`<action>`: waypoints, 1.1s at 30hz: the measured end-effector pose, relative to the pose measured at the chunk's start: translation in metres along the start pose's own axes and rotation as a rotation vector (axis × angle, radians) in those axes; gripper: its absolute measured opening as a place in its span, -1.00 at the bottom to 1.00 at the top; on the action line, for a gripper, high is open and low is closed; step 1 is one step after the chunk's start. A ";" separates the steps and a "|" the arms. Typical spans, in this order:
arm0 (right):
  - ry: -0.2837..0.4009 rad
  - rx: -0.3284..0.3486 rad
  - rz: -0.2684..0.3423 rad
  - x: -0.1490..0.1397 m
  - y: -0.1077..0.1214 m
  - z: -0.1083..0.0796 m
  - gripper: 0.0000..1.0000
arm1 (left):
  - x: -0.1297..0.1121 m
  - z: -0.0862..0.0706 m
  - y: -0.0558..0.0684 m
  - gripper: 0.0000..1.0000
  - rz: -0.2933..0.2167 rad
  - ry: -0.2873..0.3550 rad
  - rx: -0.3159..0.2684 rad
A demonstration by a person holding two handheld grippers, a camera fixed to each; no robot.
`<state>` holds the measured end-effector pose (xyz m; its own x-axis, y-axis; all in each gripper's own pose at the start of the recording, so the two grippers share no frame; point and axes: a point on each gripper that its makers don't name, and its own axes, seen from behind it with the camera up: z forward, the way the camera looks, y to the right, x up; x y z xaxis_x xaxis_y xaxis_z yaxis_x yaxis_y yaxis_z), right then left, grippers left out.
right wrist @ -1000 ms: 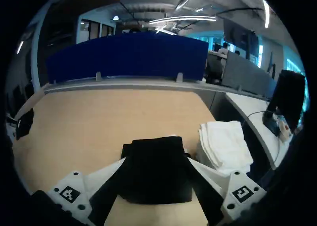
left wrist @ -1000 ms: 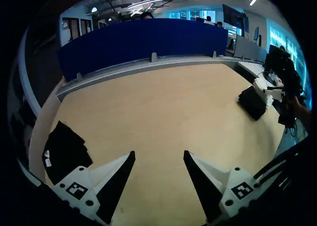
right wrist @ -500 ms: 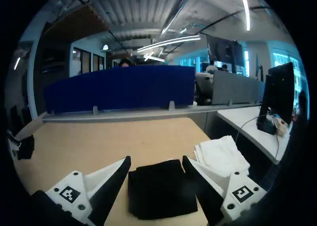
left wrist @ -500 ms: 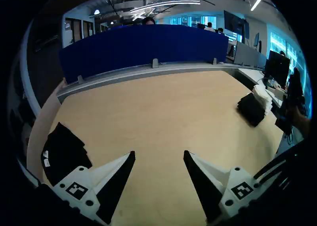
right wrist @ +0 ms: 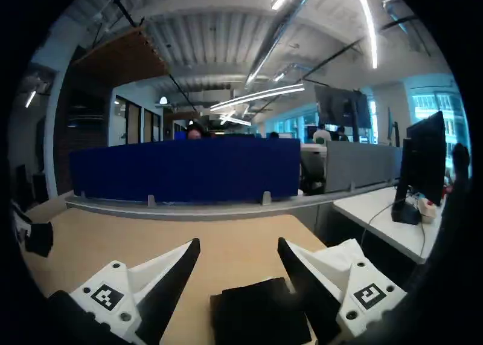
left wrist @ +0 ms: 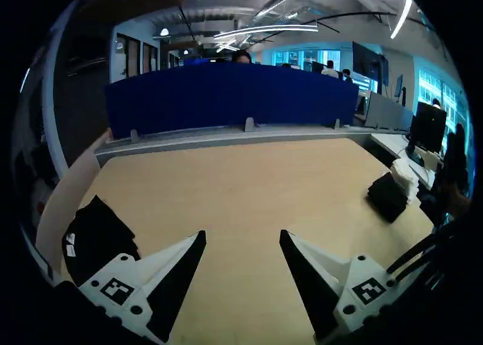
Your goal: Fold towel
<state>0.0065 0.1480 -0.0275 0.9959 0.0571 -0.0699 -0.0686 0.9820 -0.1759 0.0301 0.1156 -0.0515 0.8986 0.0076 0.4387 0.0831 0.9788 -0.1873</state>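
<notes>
The big wooden desk (left wrist: 241, 176) is mostly bare, so there is lots of room for folding. A long blue wall (left wrist: 229, 100) stands at its far edge, well beyond both sets of fingers.

A loose black towel (left wrist: 96, 239) lies in a soft, bumpy heap on the desk, just left of the left fingers. It has a small white tag on it. I think it waits there for its turn.

The folded black towel (right wrist: 259, 312) lies flat on the desk, low down between the right fingers, and they do not squeeze it. It looks like a neat, thick square with straight edges. I think it lies there because it is done. In the left gripper view it sits far off to the right of the fingers, right up against some white towels (left wrist: 406, 176), like a pile of finished ones.

The left gripper (left wrist: 241, 233) has its fingers wide apart and holds nothing. The right gripper (right wrist: 238, 242) is the same, so both look free for the next towel.
</notes>
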 end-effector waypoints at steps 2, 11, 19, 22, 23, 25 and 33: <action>0.005 0.010 -0.012 0.004 -0.009 0.001 1.00 | 0.006 0.002 -0.005 0.81 -0.021 0.029 0.014; 0.041 0.052 -0.016 0.020 -0.049 0.004 1.00 | 0.049 -0.002 -0.030 0.81 -0.070 0.212 0.085; 0.048 0.065 -0.027 0.028 -0.083 0.003 1.00 | 0.072 -0.009 -0.052 0.81 -0.081 0.319 0.161; 0.042 0.066 -0.026 0.029 -0.094 0.004 1.00 | 0.077 -0.009 -0.058 0.81 -0.088 0.340 0.179; 0.041 0.066 -0.025 0.029 -0.099 0.005 1.00 | 0.079 -0.009 -0.060 0.81 -0.091 0.348 0.185; 0.042 0.076 -0.027 0.029 -0.107 0.006 1.00 | 0.083 -0.009 -0.061 0.80 -0.096 0.361 0.187; 0.024 0.108 -0.045 0.025 -0.127 0.009 1.00 | 0.090 -0.009 -0.065 0.80 -0.082 0.395 0.189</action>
<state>0.0405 0.0261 0.0016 0.9961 0.0094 -0.0878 -0.0159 0.9972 -0.0728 0.1093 0.0508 -0.0075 0.9910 -0.1143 0.0691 0.1136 0.9934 0.0145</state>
